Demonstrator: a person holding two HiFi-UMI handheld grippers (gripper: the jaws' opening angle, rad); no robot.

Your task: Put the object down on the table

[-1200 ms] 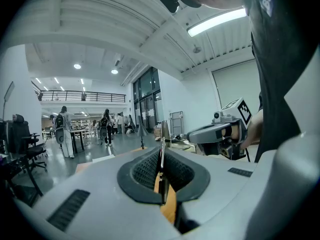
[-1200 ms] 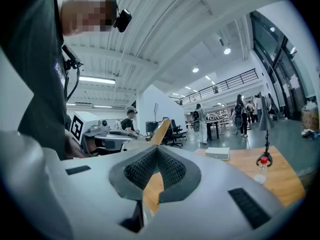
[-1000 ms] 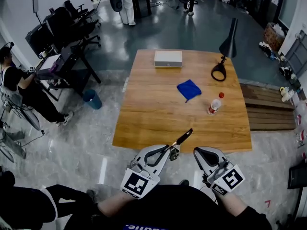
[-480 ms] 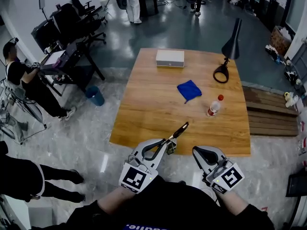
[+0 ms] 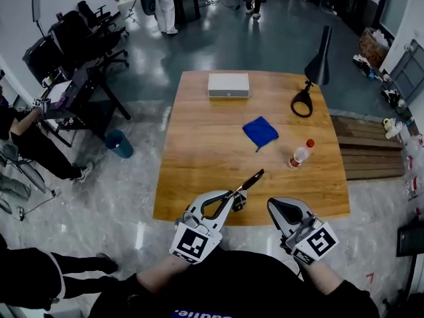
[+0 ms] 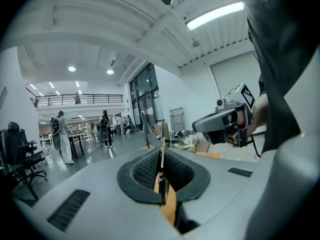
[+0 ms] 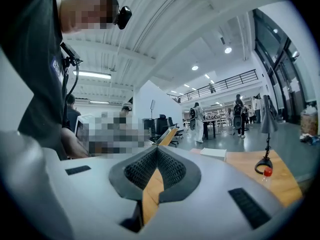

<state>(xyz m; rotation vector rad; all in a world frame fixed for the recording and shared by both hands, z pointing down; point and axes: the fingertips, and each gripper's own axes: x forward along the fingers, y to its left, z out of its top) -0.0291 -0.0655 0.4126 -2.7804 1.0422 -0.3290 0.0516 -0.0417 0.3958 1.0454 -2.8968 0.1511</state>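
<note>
The left gripper (image 5: 232,201) is clamped on a knife (image 5: 251,181), holding it over the counter's (image 5: 199,171) near edge, probably to lower it there. The right gripper (image 5: 277,208), closed and empty, stays clear.

Cannot see the rear end of the thin dark object (image 5: 254,179), buried between the pads of the left tool (image 5: 234,200). Cannot tell its kind in the left gripper view, edge-on there. Cannot see the worktop's (image 5: 199,171) near edge at 6 o'clock, behind the left tool and right tool (image 5: 273,207). Only the bottle's (image 7: 267,172) red cap at 4 o'clock in the right gripper view. Seated person (image 5: 26,134) cut off at 9 o'clock.
</note>
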